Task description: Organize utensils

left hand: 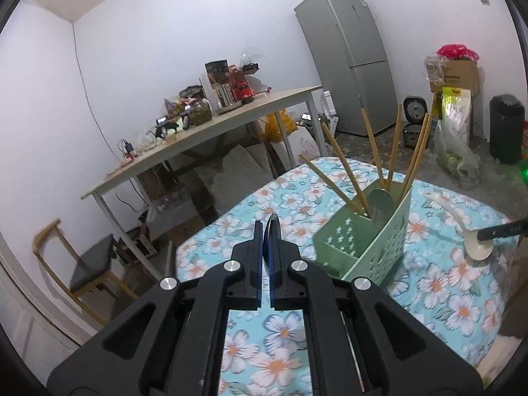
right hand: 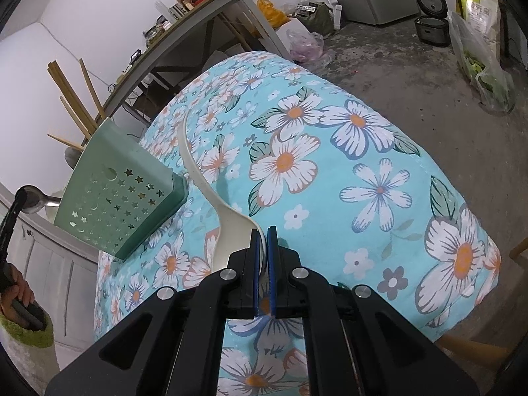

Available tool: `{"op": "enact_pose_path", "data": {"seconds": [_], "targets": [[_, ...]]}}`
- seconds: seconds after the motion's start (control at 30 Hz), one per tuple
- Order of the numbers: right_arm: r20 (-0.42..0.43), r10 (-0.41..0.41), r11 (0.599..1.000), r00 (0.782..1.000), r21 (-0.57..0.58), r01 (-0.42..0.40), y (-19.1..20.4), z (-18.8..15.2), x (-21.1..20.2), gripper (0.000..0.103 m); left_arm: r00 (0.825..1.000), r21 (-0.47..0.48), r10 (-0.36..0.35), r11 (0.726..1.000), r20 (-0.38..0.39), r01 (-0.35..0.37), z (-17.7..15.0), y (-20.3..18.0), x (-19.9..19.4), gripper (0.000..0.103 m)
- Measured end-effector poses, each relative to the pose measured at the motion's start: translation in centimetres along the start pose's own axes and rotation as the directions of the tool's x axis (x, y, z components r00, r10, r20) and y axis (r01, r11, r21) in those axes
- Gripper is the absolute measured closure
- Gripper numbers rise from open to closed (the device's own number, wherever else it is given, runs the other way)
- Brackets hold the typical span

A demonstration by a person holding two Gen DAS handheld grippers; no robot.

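Two tongs work over a floral-clothed desk. Left tongs are pinched on a thin metal utensil, seemingly a spoon seen edge-on, just beside the green caddy. Right tongs clamp the bowl of a white spoon lying on the cloth. Likely next: lift each over the caddy and drop it in. Inside stand several chopsticks and a metal spoon.

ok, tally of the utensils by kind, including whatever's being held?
Chopsticks: 6, all in the green caddy
Metal spoons: 2, one in the caddy, one in the jaws of the left gripper
White spoon: 1, in the jaws of the right gripper
Total: 9
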State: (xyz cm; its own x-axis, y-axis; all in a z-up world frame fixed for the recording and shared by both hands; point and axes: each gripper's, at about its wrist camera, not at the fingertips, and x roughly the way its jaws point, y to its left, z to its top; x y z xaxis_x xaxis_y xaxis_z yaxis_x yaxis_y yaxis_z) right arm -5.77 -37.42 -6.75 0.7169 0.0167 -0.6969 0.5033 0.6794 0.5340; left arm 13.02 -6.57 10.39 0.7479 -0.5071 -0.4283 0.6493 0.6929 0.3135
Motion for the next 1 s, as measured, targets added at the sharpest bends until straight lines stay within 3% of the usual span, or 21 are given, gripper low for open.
{"op": "enact_pose_path", "data": {"seconds": [0.1,0.3,0.5,0.67,0.8,0.93,1.0], "targets": [[0.0,0.001,1.0,1.0,-0.001,-0.001,0.1,0.0,0.1,0.098,0.999,-0.054,-0.038,0.998,0.005,0.038,0.1,0.1,0.4,0.098],[0.022,-0.001,1.0,1.0,-0.002,0.001,0.2,0.2,-0.4,0.098,0.997,-0.158,-0.067,0.985,0.035,0.071,0.0,1.0,0.3,0.082],[0.119,-0.034,0.999,0.992,-0.019,0.037,0.2,1.2,-3.1,0.098,0.995,-0.234,-0.077,0.968,0.067,0.091,-0.7,1.9,-0.6,0.07],[0.269,-0.056,0.996,0.962,-0.046,0.07,1.1,3.2,-7.9,0.098,0.993,-0.304,-0.087,0.947,0.08,0.107,-1.7,2.6,-1.0,0.065],[0.387,-0.029,0.994,0.922,-0.084,0.067,2.8,4.6,-12.2,0.098,0.993,-0.339,-0.097,0.934,0.071,0.116,-2.7,2.8,-1.1,0.065],[0.479,0.033,0.969,0.877,-0.229,0.089,7.0,5.2,-15.3,0.098,0.993,-0.357,-0.095,0.927,0.075,0.116,-3.5,2.9,-1.6,0.065],[0.5,0.051,0.923,0.865,-0.355,0.15,10.5,5.0,-15.3,0.098,0.993,-0.367,-0.093,0.923,0.078,0.115,-3.9,3.0,-1.8,0.065]]}}
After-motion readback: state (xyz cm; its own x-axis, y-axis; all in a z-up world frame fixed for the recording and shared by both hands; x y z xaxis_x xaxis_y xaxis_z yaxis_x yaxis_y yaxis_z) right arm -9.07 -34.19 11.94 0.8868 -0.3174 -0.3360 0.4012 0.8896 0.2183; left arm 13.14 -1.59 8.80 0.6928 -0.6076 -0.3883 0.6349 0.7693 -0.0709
